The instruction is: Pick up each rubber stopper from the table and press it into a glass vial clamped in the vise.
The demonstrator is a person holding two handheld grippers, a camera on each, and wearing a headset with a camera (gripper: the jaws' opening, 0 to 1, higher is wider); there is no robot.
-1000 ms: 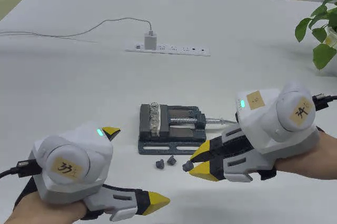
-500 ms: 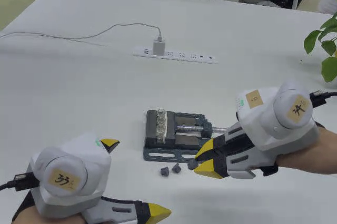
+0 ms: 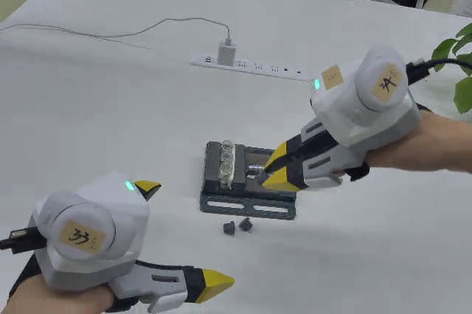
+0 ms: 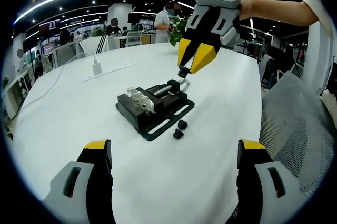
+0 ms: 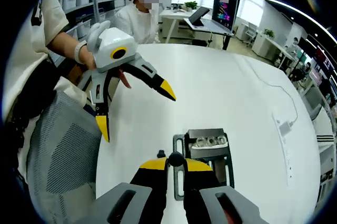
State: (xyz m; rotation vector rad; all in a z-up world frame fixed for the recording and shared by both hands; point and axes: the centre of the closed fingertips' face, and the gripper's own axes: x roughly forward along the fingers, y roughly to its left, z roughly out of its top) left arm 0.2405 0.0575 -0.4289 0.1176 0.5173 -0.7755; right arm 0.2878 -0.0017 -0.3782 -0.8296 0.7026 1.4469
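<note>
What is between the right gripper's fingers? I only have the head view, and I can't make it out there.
Observer: A dark rubber stopper; the right gripper is shut on it, plain in its own view.
Operator: Is it over the vials yet?
Observer: No. The left gripper view shows it in the air above the vise at its screw end, apart from the vials.
Operator: How many vials?
Observer: Three, in a row.

In the head view the right hand-held gripper (image 3: 265, 173) covers the screw end of the vise (image 3: 221, 202), and its jaws hide most of the stopper (image 5: 175, 158) pinched between them. The vials (image 3: 226, 161) are too small to tell whether any is plugged. The rear of the left hand-held gripper (image 3: 183, 234) runs off the head view's lower edge.
</note>
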